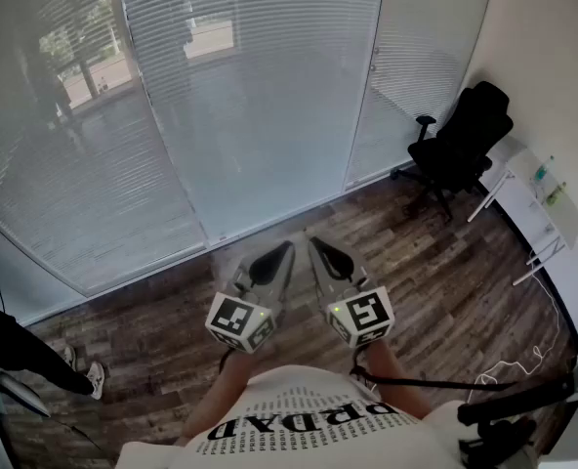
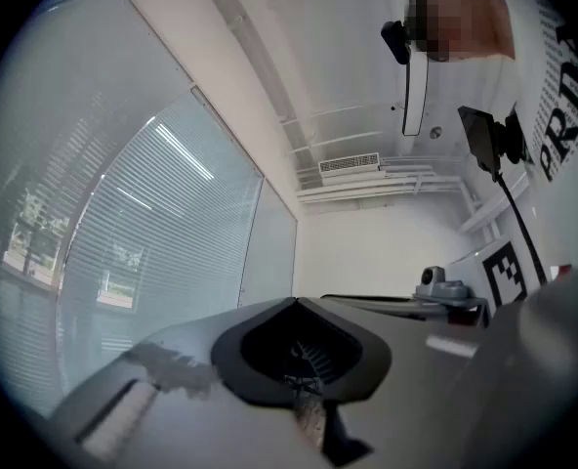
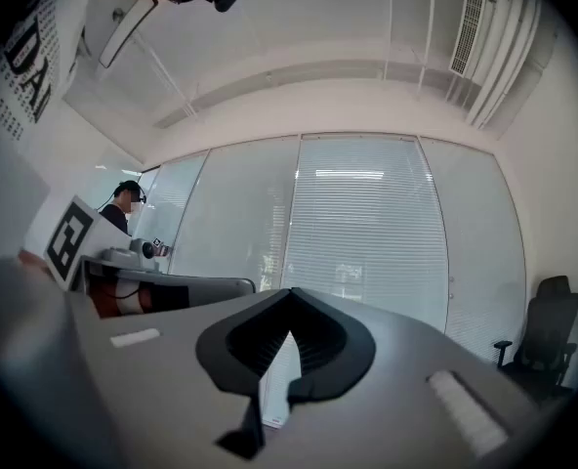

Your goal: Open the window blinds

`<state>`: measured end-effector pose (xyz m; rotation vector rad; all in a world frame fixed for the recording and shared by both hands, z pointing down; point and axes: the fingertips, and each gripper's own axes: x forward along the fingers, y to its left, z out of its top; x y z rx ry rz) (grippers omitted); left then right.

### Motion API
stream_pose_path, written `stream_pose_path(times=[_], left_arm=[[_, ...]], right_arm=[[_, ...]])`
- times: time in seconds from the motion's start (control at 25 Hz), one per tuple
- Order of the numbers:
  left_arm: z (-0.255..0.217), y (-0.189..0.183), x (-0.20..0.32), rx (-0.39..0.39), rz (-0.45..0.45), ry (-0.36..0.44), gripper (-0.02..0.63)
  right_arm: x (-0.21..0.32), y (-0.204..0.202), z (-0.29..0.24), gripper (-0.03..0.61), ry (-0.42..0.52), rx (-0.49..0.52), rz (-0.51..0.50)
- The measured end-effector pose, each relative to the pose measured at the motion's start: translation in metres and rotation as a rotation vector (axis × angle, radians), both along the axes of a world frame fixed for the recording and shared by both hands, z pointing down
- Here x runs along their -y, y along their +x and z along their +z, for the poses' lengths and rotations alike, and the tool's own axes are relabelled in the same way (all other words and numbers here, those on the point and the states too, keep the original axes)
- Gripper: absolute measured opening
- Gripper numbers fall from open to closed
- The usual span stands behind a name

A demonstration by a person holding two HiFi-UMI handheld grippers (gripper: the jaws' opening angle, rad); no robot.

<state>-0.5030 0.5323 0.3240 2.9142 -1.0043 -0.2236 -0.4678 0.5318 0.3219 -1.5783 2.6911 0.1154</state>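
White horizontal-slat blinds (image 1: 260, 86) hang across the glass wall ahead and reach down to the wooden floor. Trees and pavement show faintly through the slats at the upper left. My left gripper (image 1: 287, 248) and right gripper (image 1: 314, 243) are side by side close to my chest, both pointing at the blinds and well short of them. Both are shut with nothing between the jaws. In the left gripper view the jaws (image 2: 294, 303) meet in front of the blinds (image 2: 162, 233). The right gripper (image 3: 291, 293) faces the middle panel of the blinds (image 3: 367, 233).
A black office chair (image 1: 462, 145) stands at the right end of the glass wall, beside a white rack (image 1: 538, 203) on the right wall. Another person's legs (image 1: 35, 355) are at the left edge. A thin cable (image 1: 504, 369) lies on the floor at right.
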Motion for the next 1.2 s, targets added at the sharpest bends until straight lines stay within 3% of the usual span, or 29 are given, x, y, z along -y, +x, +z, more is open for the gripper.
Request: stream_pose_path(times=[0.24, 0.44, 0.64, 1.2], left_arm=[[0.003, 0.008, -0.002, -0.009, 0.01, 0.008, -0.008], [-0.001, 0.017, -0.006, -0.019, 0.011, 0.035, -0.008], [-0.014, 0.019, -0.006, -0.048, -0.001, 0.078, -0.008], [0.005, 0.015, -0.002, 0.017, 0.06, 0.046, -0.008]], right_arm=[[-0.004, 0.005, 0.002, 0.006, -0.003, -0.046, 0.01], [-0.007, 0.026, -0.006, 0.008, 0.009, 0.028, 0.068], [-0.007, 0.033, -0.009, 0.008, 0.016, 0.034, 0.09], [0.003, 0.031, -0.003, 0.009, -0.016, 0.023, 0.115]])
